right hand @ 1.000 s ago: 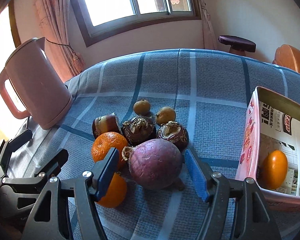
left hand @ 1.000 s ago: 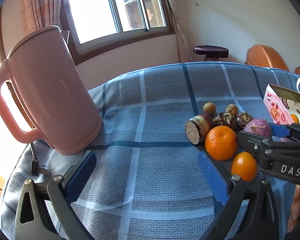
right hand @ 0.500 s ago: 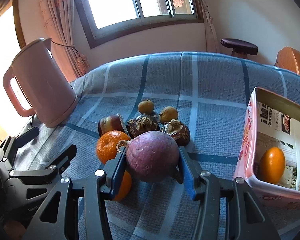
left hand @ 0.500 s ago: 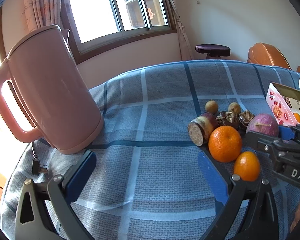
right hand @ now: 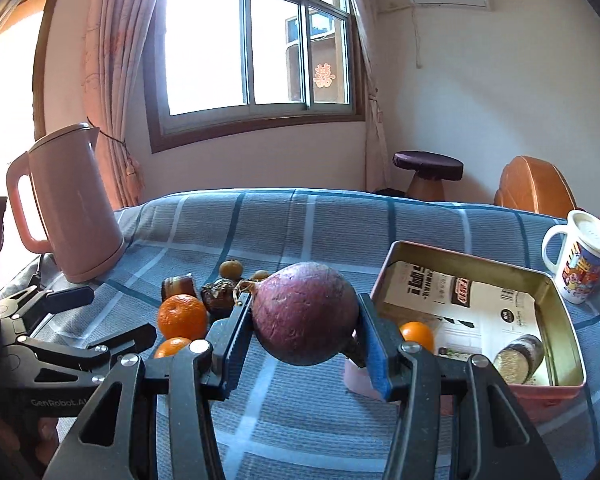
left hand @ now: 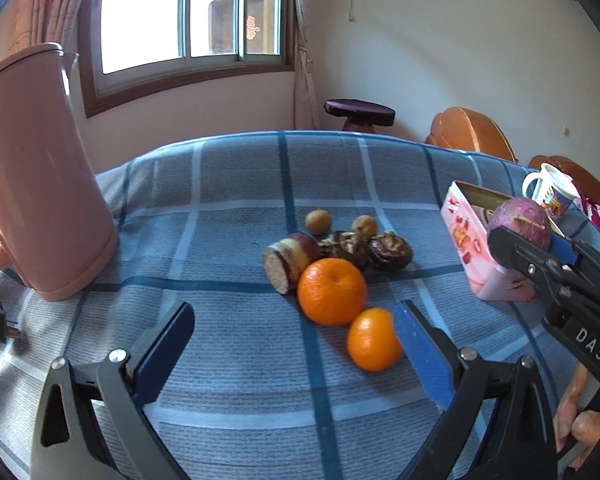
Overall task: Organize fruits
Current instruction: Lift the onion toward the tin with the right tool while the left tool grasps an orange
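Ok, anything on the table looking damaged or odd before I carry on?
Two dark fruits in the pile look shrivelled and split open. The kettle's plug lies loose on the tablecloth. The purple fruit sits firmly in the right gripper.

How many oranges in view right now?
3. Large orange and small orange on the blue cloth ahead of the open left claw; third orange inside the tin, partly hidden by the right claw.
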Demonstrator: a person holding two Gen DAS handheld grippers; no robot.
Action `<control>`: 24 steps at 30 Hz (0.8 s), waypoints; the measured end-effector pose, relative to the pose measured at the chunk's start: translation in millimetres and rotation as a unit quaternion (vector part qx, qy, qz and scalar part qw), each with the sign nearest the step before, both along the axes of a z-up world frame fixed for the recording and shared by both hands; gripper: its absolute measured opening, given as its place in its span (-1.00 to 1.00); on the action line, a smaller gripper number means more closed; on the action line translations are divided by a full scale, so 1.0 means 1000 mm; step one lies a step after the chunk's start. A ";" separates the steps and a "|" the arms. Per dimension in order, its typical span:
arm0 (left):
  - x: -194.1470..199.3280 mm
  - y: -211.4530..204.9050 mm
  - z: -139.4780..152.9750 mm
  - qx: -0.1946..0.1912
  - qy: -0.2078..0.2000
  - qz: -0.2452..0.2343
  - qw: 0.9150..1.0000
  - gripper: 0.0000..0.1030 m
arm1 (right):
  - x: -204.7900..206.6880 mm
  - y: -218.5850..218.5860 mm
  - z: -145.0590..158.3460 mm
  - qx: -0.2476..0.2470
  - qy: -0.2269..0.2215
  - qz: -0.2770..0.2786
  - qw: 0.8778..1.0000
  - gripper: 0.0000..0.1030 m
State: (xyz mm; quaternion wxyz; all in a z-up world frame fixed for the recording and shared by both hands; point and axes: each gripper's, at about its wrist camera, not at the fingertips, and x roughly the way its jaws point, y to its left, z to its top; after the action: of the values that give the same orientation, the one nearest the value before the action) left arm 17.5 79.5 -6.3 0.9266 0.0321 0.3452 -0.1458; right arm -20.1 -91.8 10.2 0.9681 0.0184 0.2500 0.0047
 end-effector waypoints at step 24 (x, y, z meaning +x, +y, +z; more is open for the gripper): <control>0.005 -0.029 -0.019 0.014 0.044 0.059 0.997 -0.31 | -0.007 -0.012 0.000 -0.008 0.000 0.001 1.000 0.01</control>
State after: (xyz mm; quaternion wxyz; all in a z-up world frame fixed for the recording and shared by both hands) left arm 22.6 50.7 -25.1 0.9171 0.0186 0.3886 -0.0867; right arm -27.1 -103.7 9.9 0.9681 0.0101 0.2503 0.0032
